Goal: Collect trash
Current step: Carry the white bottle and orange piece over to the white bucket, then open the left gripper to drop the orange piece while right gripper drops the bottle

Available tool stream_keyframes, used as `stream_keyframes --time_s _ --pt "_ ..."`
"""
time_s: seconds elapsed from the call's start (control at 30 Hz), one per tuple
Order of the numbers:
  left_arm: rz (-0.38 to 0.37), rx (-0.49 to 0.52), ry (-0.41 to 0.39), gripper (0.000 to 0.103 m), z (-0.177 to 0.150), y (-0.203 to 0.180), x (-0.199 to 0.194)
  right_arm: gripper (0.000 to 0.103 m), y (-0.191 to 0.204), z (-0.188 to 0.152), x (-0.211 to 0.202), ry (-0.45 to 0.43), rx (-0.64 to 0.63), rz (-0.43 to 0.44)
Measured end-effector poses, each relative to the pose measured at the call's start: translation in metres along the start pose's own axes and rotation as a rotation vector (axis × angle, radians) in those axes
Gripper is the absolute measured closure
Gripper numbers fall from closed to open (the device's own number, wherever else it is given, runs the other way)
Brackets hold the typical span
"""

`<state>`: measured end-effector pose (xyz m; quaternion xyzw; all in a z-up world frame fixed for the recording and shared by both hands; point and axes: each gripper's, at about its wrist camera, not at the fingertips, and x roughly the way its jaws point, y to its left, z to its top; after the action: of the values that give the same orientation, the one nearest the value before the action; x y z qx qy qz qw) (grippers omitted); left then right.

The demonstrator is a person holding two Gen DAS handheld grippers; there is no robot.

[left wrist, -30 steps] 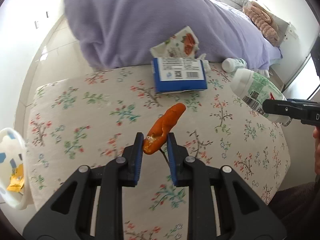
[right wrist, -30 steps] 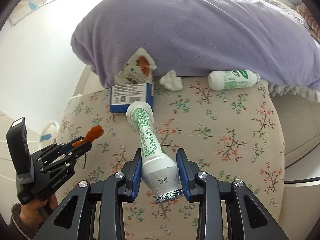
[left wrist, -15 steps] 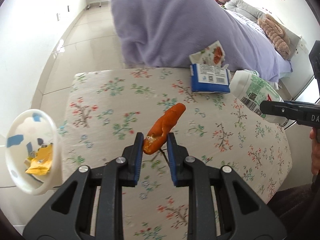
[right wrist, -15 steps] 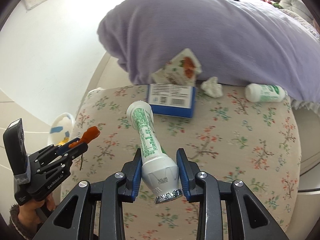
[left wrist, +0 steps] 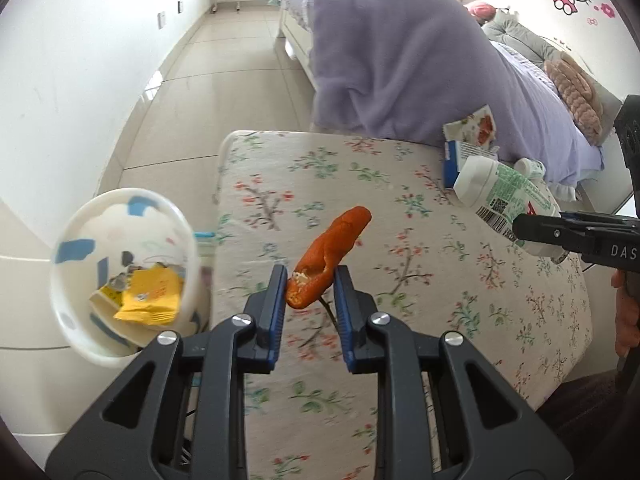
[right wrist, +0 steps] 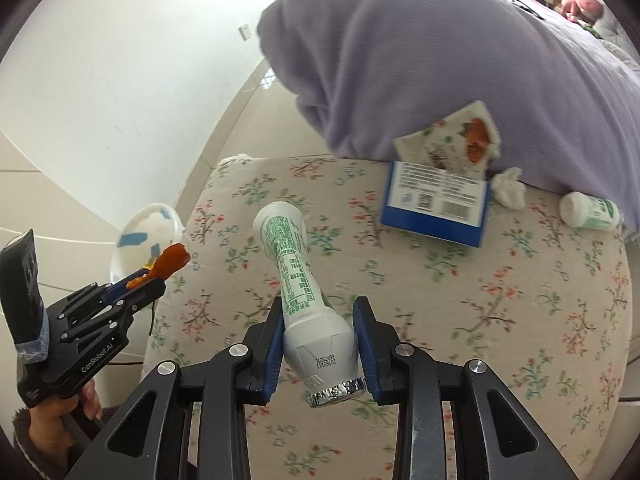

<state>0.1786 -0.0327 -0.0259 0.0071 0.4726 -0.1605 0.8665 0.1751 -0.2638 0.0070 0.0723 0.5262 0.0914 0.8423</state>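
My left gripper (left wrist: 310, 280) is shut on an orange peel (left wrist: 330, 250) and holds it in the air above the left part of the floral ottoman (left wrist: 400, 184). The peel also shows in the right wrist view (right wrist: 170, 262). A white and blue trash bin (left wrist: 120, 268) with a yellow wrapper inside stands on the floor left of the ottoman; it also shows in the right wrist view (right wrist: 146, 228). My right gripper (right wrist: 320, 320) is shut on a white and green bottle (right wrist: 298, 276), held above the ottoman (right wrist: 520, 300).
On the ottoman's far side lie a blue box (right wrist: 436, 204), a floral snack wrapper (right wrist: 452, 144), a crumpled tissue (right wrist: 510, 188) and a second small bottle (right wrist: 590, 210). A purple blanket (right wrist: 440, 48) hangs over the bed behind them. Tiled floor (left wrist: 224, 80) lies to the left.
Both grippers have swung left with their loads. The trash bin has come further into the left wrist view and now sits close to the left of the peel.
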Motion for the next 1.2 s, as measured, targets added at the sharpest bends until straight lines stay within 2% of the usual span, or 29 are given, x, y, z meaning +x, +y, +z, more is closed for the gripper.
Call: stream_keyframes --time_s 0.57,0.9,1.07,1.13,1.17,1.2 --pt "0.097 -0.131 -0.015 0.078 -0.021 0.082 -0.022 0.069 0.073 0.003 0.044 0.054 -0.099 0.049" --pt "0.192 -0.256 -0.032 0.078 -0.03 0.133 -0.028 0.069 0.121 0.006 0.073 0.073 -0.142 0.102" --pt "0.231 -0.279 -0.054 0.078 -0.03 0.15 -0.031 0.069 0.147 0.008 0.088 0.07 -0.166 0.136" --pt "0.271 -0.286 -0.055 0.074 -0.029 0.155 -0.032 0.069 0.155 0.009 0.093 0.07 -0.169 0.147" --pt "0.283 -0.292 -0.05 0.061 -0.029 0.157 -0.032 0.069 0.159 0.01 0.096 0.069 -0.171 0.151" --pt "0.296 -0.306 -0.044 0.043 -0.03 0.16 -0.032 0.069 0.162 0.01 0.098 0.067 -0.173 0.155"
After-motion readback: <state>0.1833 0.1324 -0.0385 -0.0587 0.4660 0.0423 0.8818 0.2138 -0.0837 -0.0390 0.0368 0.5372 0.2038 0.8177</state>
